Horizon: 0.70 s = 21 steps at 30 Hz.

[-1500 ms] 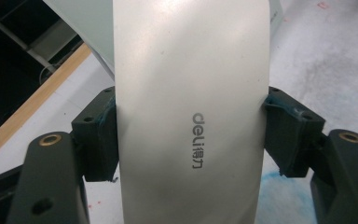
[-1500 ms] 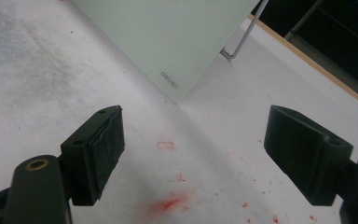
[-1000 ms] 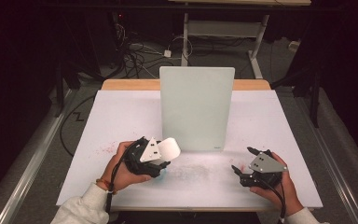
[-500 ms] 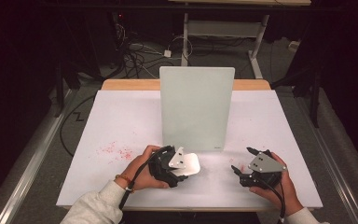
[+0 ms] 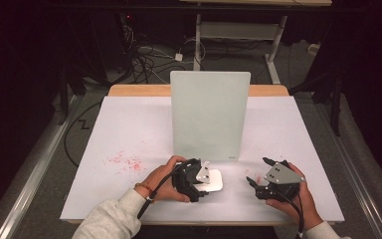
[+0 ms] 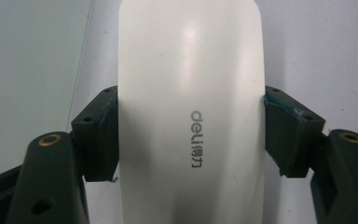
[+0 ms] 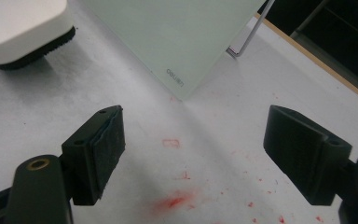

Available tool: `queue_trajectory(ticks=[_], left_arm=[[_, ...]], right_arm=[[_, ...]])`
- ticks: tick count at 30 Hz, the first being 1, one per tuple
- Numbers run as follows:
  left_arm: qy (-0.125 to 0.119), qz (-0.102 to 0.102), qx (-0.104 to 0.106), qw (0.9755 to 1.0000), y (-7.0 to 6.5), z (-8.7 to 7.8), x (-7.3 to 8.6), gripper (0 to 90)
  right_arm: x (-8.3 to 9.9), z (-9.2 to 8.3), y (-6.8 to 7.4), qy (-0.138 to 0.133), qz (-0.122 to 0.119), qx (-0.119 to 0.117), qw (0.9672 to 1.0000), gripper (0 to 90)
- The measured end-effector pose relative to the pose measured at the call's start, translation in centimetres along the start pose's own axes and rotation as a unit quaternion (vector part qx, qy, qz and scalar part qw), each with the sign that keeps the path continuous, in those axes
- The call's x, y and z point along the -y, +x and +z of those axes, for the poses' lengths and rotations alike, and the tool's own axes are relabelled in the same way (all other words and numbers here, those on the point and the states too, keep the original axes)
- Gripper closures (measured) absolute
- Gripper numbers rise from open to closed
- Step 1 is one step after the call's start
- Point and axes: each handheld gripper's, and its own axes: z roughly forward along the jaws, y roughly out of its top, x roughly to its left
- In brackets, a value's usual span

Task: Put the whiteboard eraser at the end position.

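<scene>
Left tongs [image 5: 202,185] clamp a white eraser [image 5: 210,180] flat on the counter [image 5: 129,129], before the upright glass board [image 5: 210,114]. Right tongs [image 5: 256,175] rest wide open, empty. Red marks [image 5: 124,161] remain at left; the right gripper view shows more smudges [image 7: 175,201], apparently unwiped.

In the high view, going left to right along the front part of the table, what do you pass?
Red marker specks → left gripper clamping the white rectangular board eraser → right gripper, jaws apart, holding nothing.
</scene>
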Motion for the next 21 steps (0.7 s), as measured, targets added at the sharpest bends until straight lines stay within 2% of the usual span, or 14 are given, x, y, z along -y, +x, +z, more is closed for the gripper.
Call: queue_trajectory(ticks=[3,6,14,18,21], left_arm=[[-0.003,-0.002,-0.005,1.0,0.1,0.2,-0.2,28.3],[-0.023,-0.012,-0.005,0.9996,0.3,-0.2,-0.2,27.4],[-0.042,-0.016,-0.026,0.9986,0.1,-0.8,0.1,21.5],[-0.068,-0.024,-0.044,0.9964,-0.1,-1.7,0.4,21.1],[-0.09,-0.036,-0.067,0.9931,0.1,-2.5,0.7,20.9]], right_arm=[[0.0,0.0,0.0,0.0,0.0,0.0,1.0,21.1],[0.0,-0.1,0.0,-0.001,0.003,-0.001,1.0,21.1],[0.0,-0.1,0.1,-0.001,-0.001,-0.003,1.0,21.1],[0.0,-0.1,0.0,-0.003,-0.001,-0.002,1.0,21.1],[0.0,-0.2,0.1,-0.003,-0.002,-0.003,1.0,21.1]])
